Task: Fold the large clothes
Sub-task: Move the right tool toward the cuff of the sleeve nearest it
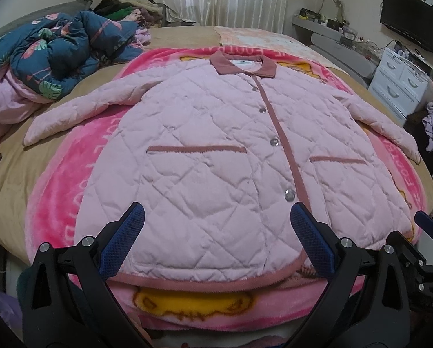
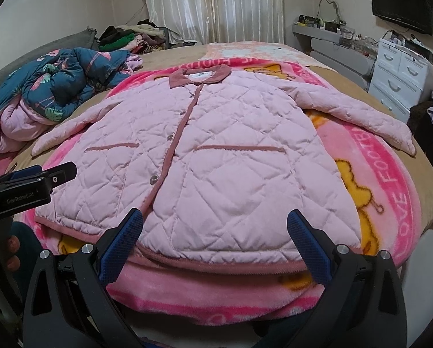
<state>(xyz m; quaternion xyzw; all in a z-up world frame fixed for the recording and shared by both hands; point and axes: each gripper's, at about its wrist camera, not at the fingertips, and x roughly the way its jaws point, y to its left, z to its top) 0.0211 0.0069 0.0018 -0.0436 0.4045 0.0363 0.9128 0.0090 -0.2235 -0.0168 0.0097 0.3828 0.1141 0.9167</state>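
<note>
Readable: "LOVE FOOTB…" in white letters on the pink border of the fleece blanket [image 2: 396, 191], right side, cut off by the jacket sleeve [image 2: 361, 113]. Same lettering upside down at far edge, partly hidden behind jacket collar [image 2: 200, 77]. "GenRobot.AI" printed small on black body of left gripper [image 2: 19, 194], near left. White neck label inside collar too small to read.

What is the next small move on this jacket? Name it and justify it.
Probably reach the left gripper to the left sleeve to fold it across the body. The pink quilted jacket lies flat and buttoned, both sleeves spread out, and both grippers, the right gripper too, are open, holding nothing.
</note>
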